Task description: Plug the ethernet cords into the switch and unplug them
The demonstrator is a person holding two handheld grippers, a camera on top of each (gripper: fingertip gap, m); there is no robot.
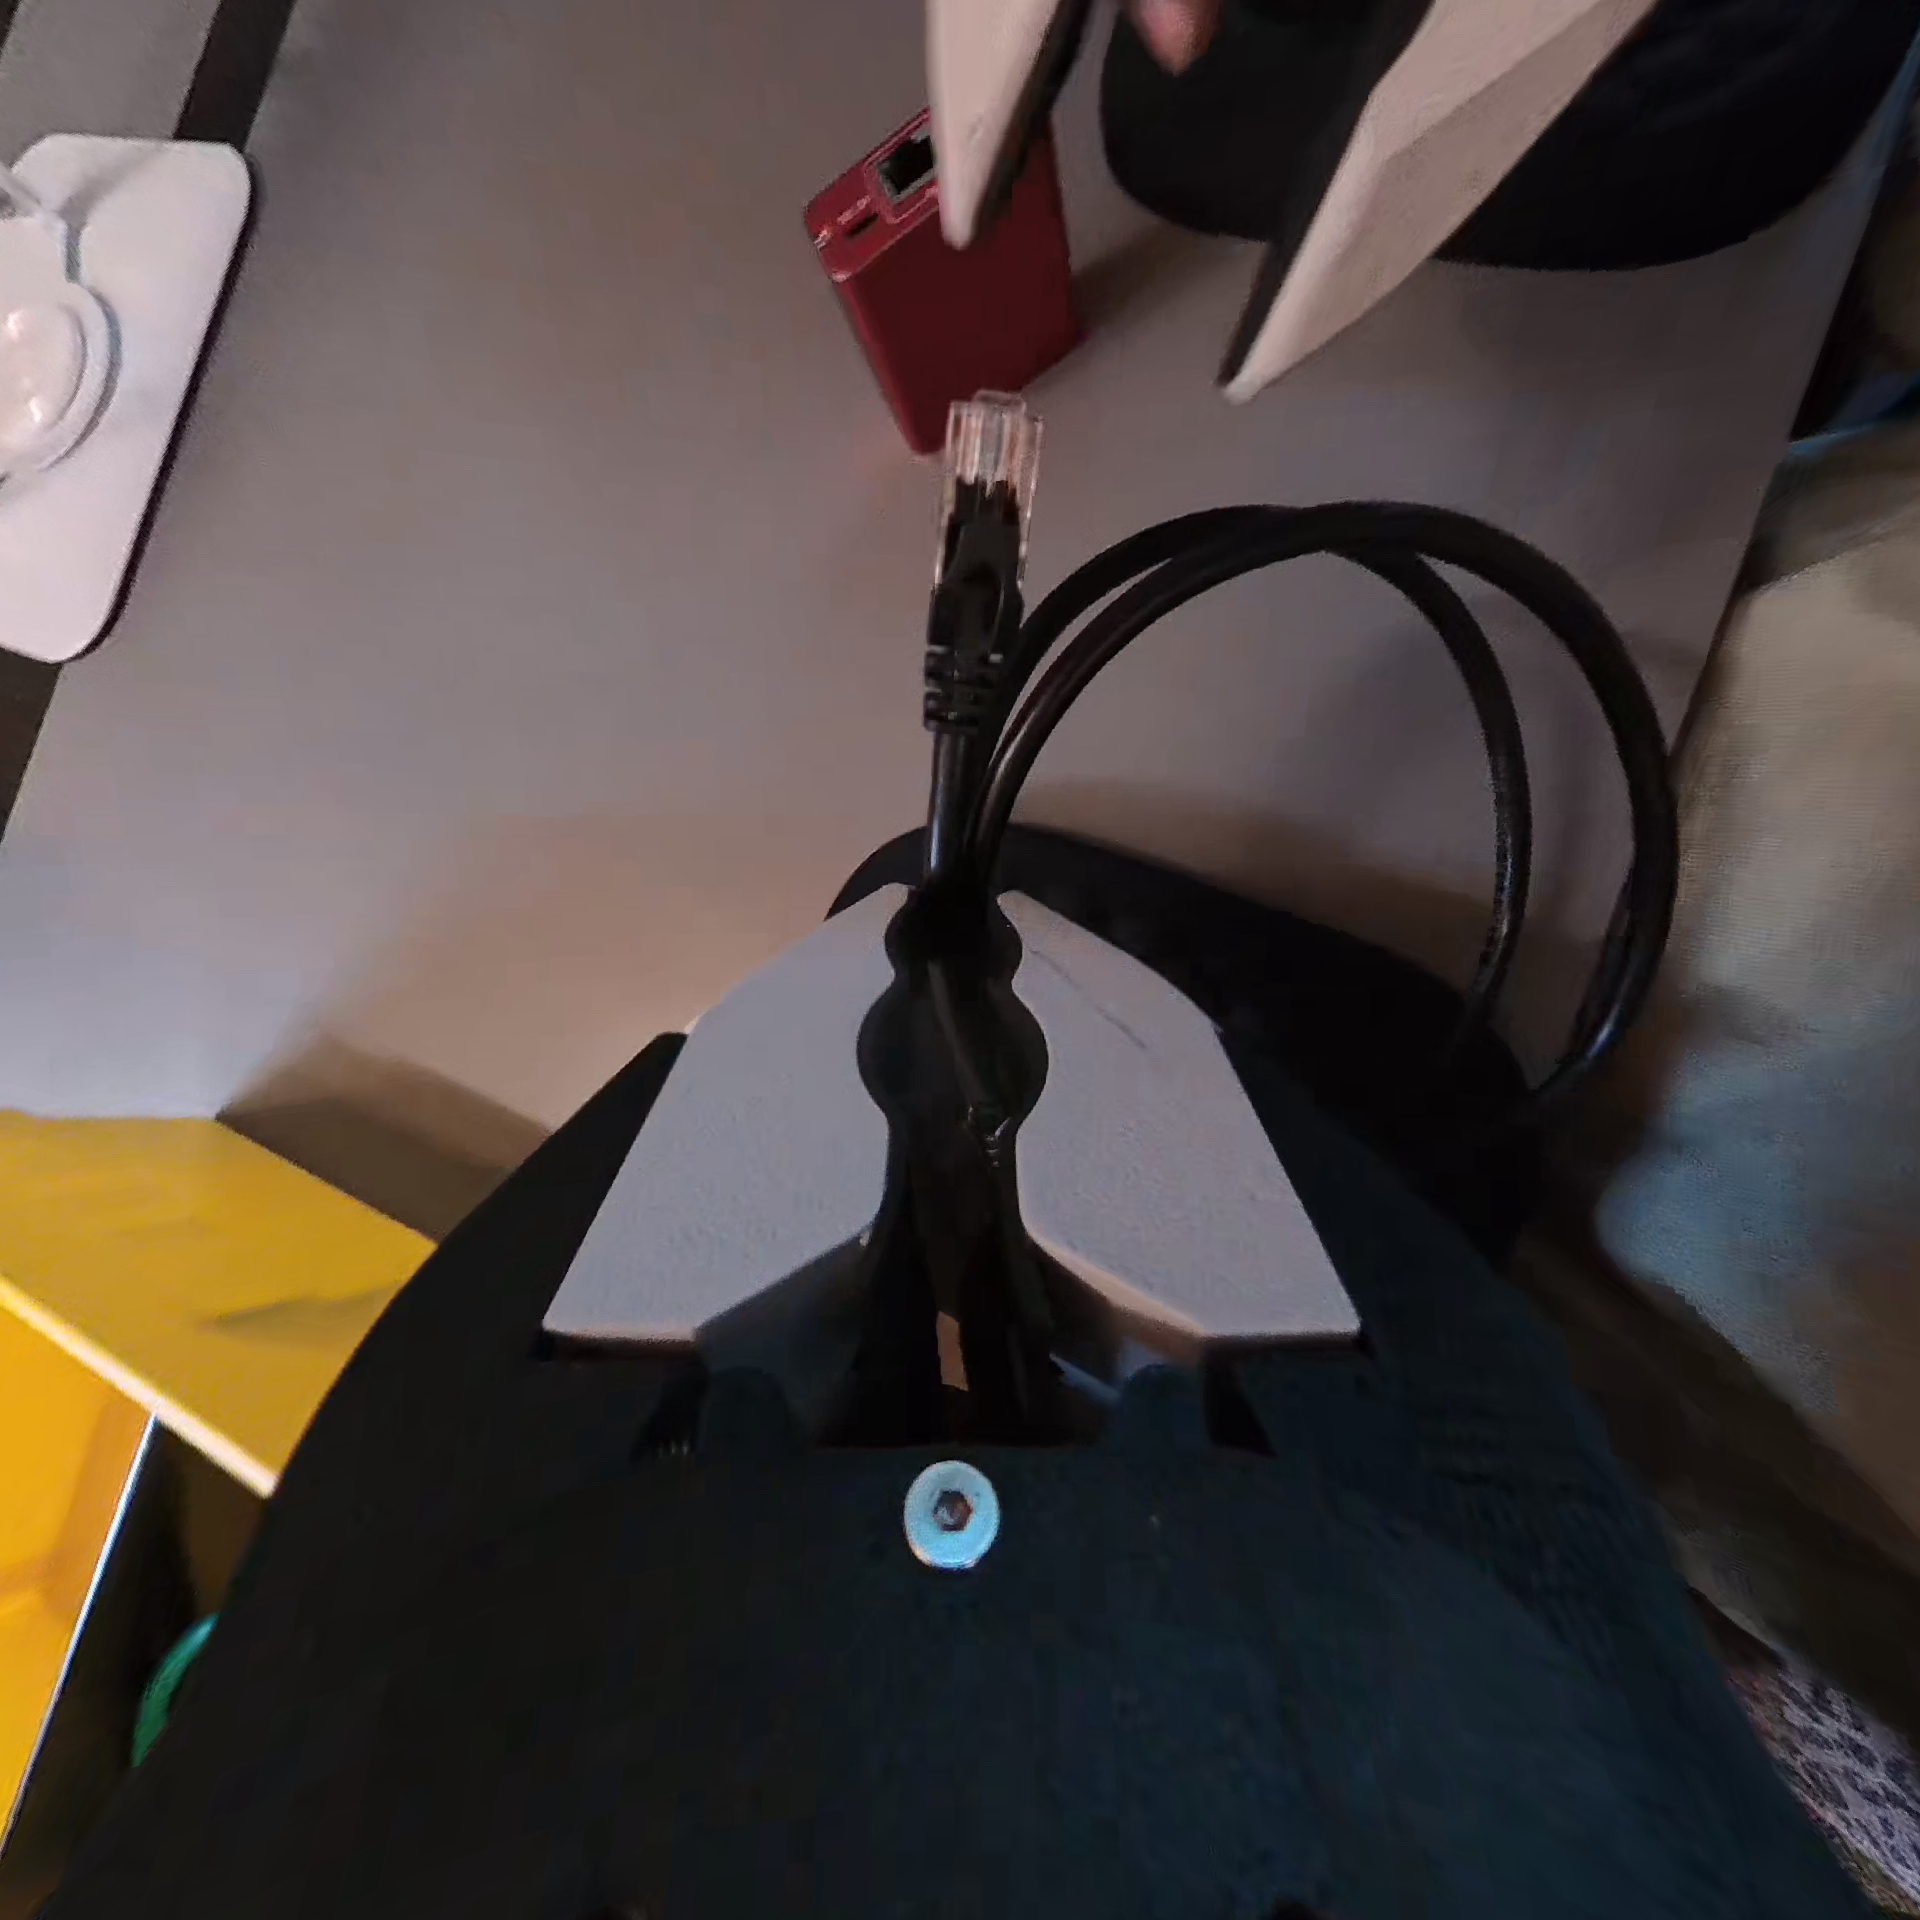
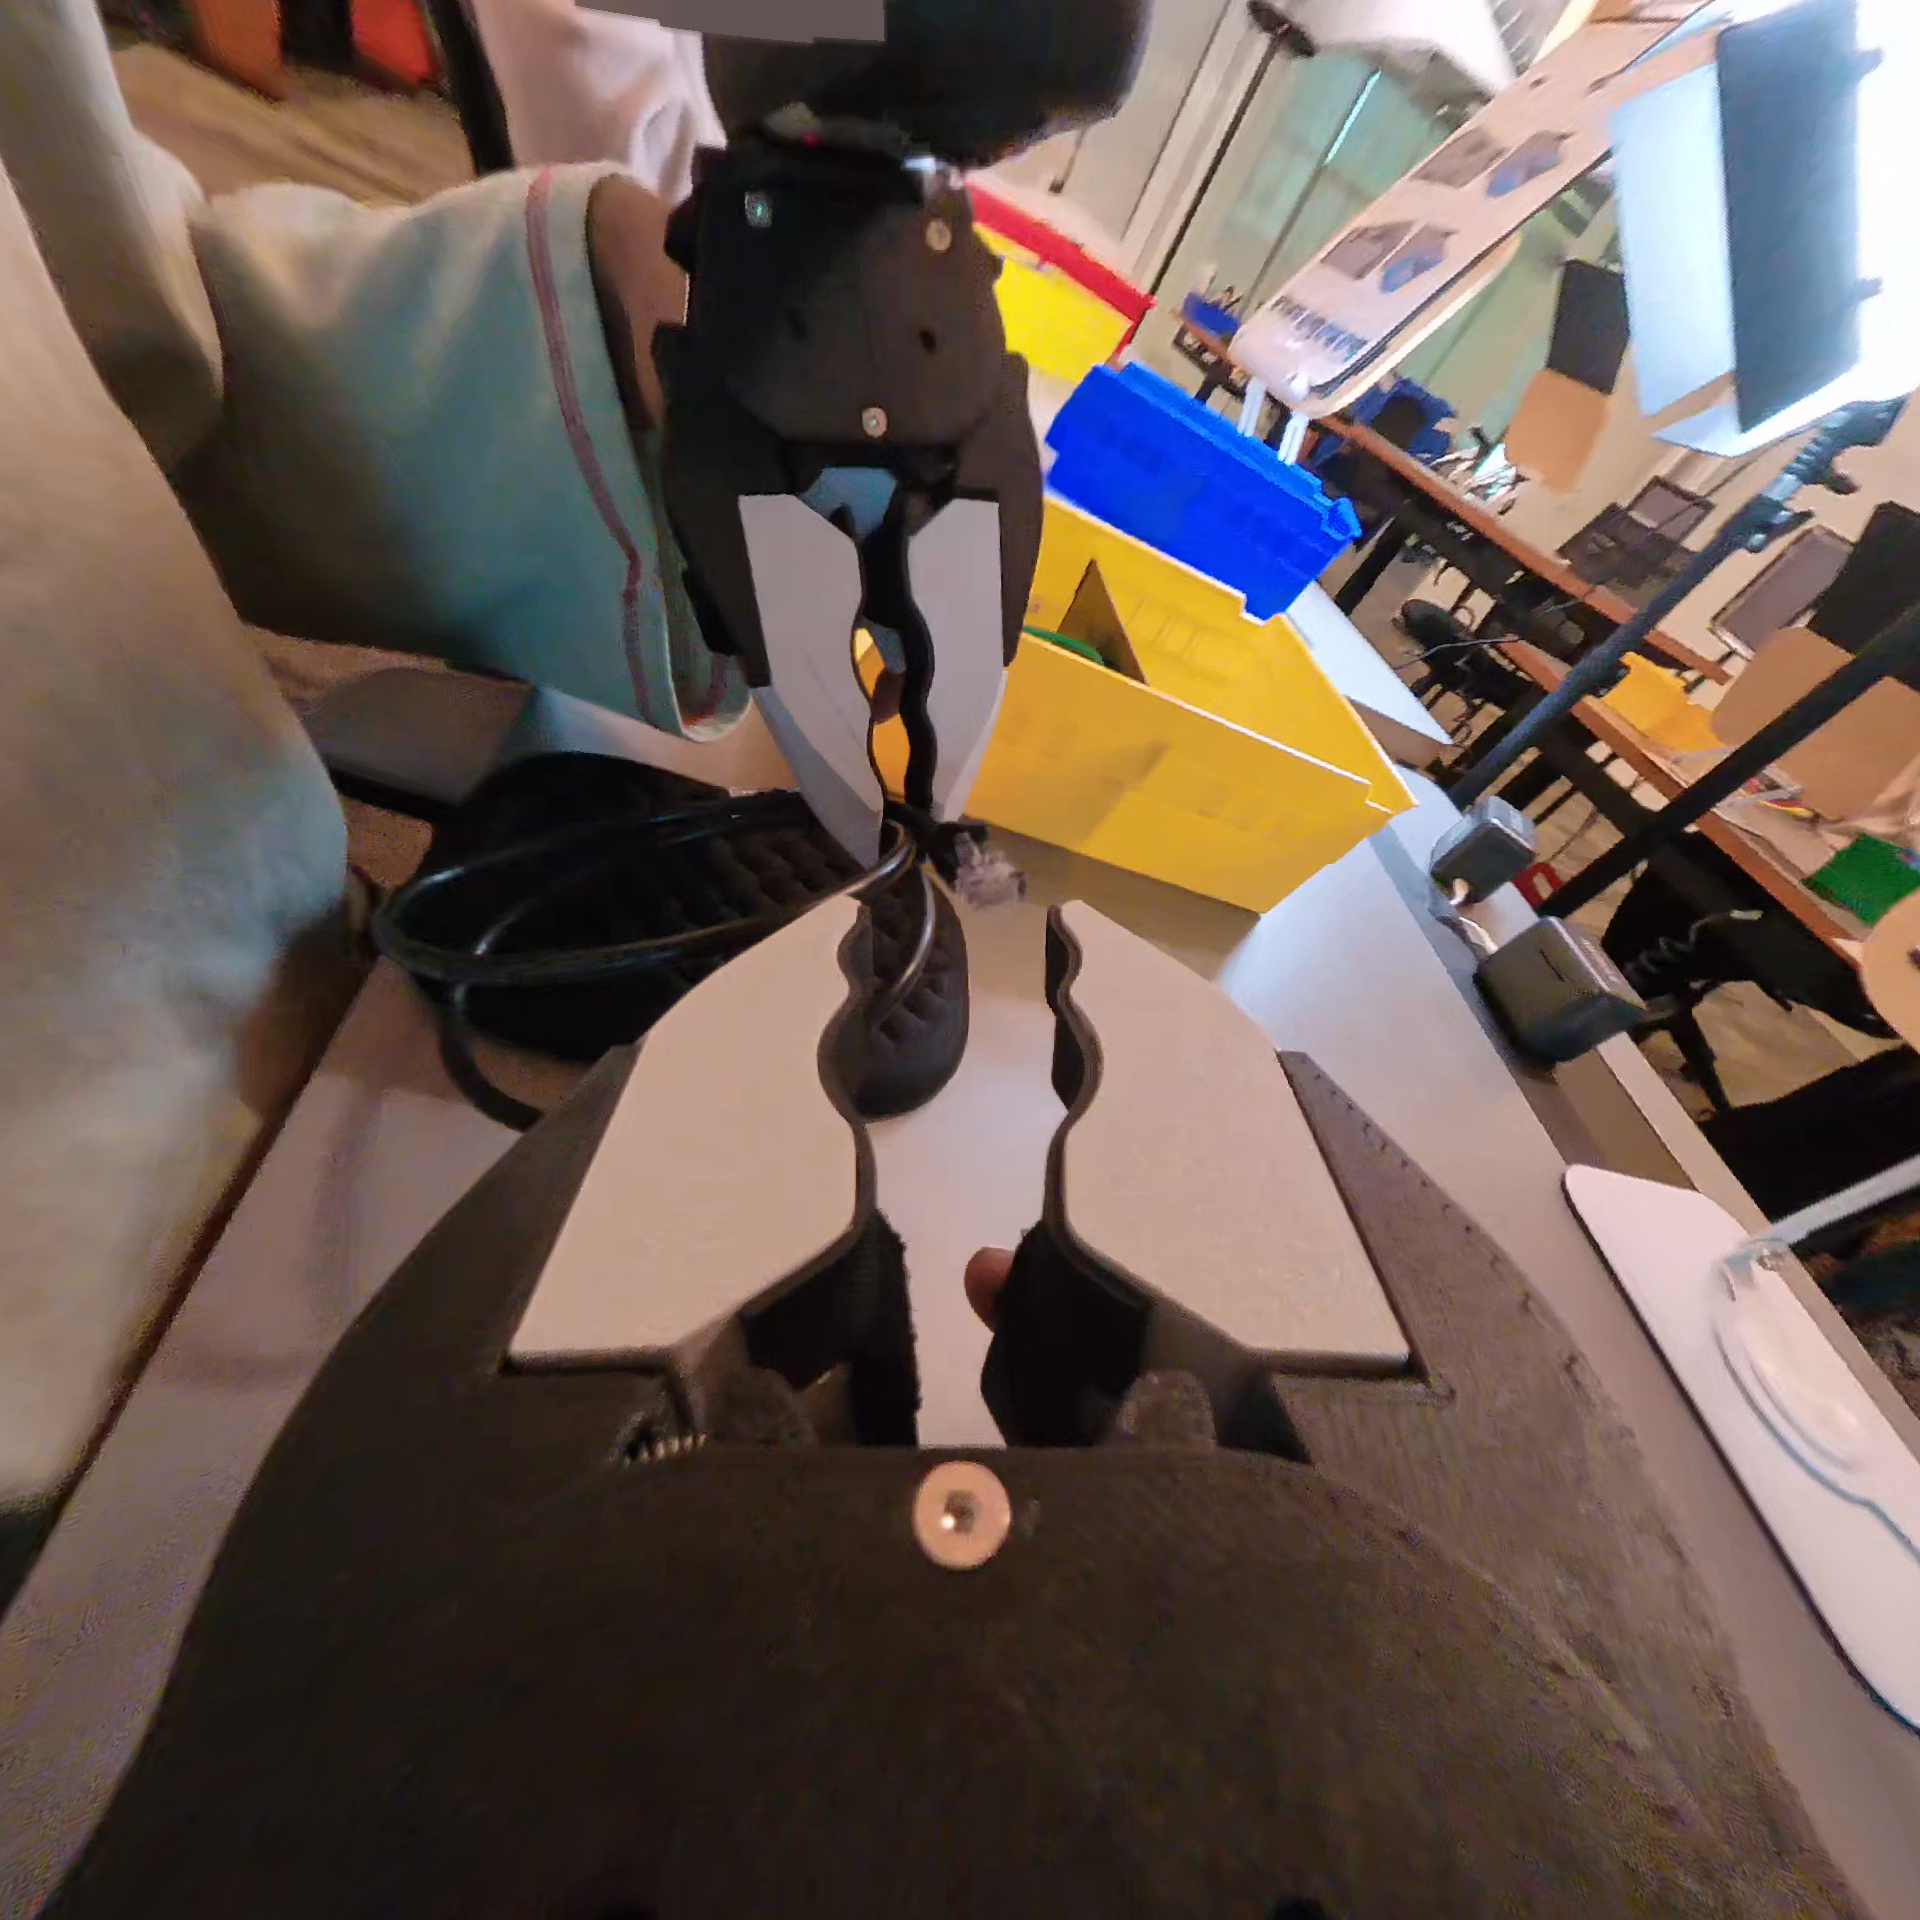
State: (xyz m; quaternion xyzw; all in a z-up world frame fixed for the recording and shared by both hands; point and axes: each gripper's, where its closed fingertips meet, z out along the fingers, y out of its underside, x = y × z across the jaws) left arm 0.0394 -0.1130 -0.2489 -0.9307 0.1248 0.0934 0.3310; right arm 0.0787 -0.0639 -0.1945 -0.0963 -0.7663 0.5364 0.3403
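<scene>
Grey tabletop (image 1: 436, 644), set in a workshop with further tables behind, carries everything shown. Nearest in the left wrist view we see the left gripper (image 1: 951, 914) with its fingers closed on the black ethernet cord (image 1: 1496, 644) a little behind the boot; the clear plug (image 1: 989, 457) sticks out ahead of the fingertips, and the spare cord loops off toward the table's right edge. Just beyond the plug lies the red switch (image 1: 956, 301), flat on the table, one open port (image 1: 906, 166) facing us. We judge the plug to be aimed roughly at the switch but not yet in a port, so no insertion appears to be made; plugging and unplugging both remain. Farther off, the right gripper (image 1: 1091, 301) hovers over the switch with its fingers spread and nothing between them. In the right wrist view, a yellow bin (image 2: 1174, 790) and a blue bin (image 2: 1195, 478) stand at the far edge.
</scene>
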